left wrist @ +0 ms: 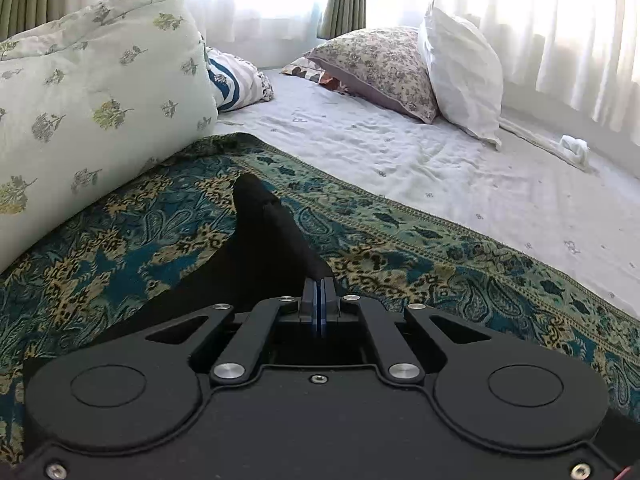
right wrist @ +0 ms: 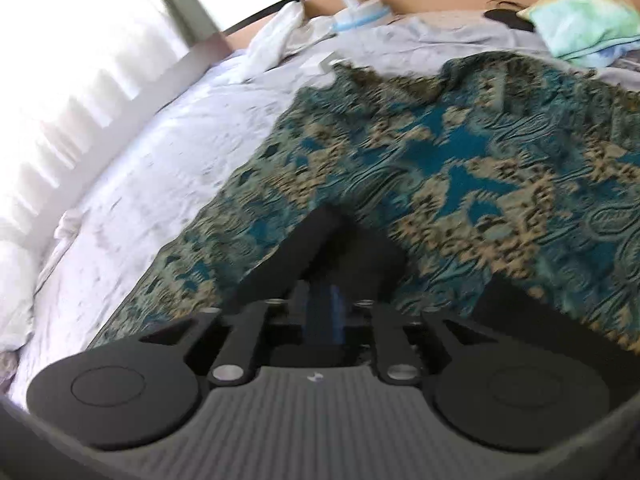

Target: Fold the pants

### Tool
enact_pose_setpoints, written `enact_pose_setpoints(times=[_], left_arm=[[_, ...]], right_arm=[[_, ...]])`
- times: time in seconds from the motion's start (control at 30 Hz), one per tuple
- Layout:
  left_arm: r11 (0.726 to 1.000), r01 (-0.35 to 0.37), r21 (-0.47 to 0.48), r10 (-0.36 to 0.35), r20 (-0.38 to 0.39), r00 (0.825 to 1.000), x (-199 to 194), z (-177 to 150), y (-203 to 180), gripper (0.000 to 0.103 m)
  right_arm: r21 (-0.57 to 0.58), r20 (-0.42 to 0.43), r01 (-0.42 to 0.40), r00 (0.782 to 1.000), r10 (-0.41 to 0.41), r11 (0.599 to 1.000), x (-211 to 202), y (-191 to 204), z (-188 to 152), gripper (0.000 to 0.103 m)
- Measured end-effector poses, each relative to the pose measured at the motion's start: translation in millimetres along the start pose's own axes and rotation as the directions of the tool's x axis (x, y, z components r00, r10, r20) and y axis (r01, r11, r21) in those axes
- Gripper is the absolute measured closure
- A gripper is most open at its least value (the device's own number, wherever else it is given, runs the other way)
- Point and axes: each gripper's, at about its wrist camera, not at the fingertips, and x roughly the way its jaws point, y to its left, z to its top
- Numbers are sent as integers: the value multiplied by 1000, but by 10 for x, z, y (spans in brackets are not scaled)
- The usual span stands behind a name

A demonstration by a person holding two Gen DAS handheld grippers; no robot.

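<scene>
The black pants (left wrist: 260,240) lie on a teal and gold patterned spread (left wrist: 400,248) on the bed. My left gripper (left wrist: 320,284) is shut on a fold of them, blue pads pressed together, and the cloth rises in a peak ahead of the jaws. The right wrist view is blurred. There my right gripper (right wrist: 326,280) has its jaws close together, with a tented fold of the black pants (right wrist: 360,248) bunched at them. More black cloth (right wrist: 516,320) shows low on the right over the spread (right wrist: 460,140).
A big pale floral quilt (left wrist: 100,100) lies at the left with a striped cushion (left wrist: 236,80) behind it. A floral pillow (left wrist: 380,64) and a white pillow (left wrist: 464,76) lean at the back. A white sheet (left wrist: 440,168) covers the bed. A green-blue cloth (right wrist: 584,24) lies at the far right.
</scene>
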Motion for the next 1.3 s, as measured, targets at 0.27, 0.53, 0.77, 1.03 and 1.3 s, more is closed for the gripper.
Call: enact_pose_setpoints(times=[0.27, 0.53, 0.77, 1.03, 1.3], left_arm=[[999, -3, 35, 3, -12, 1000, -18, 6, 132, 100], [996, -54, 67, 56, -30, 998, 197, -52, 247, 100], [995, -48, 91, 53, -44, 998, 289, -107, 187, 101], [997, 7, 80, -6, -7, 1000, 18, -11, 286, 101], [996, 80, 38, -81, 5, 997, -428, -30, 564, 101]], right_arm=[[7, -55, -18, 998, 18, 1000, 346, 295, -143, 35], [-14, -29, 65, 997, -65, 998, 759, 496, -245, 27], [-54, -27, 134, 990, -136, 989, 856, 684, -222, 99], [-37, 67, 22, 998, -19, 999, 258, 382, -170, 99], [-33, 81, -32, 996, 35, 999, -405, -25, -211, 99]])
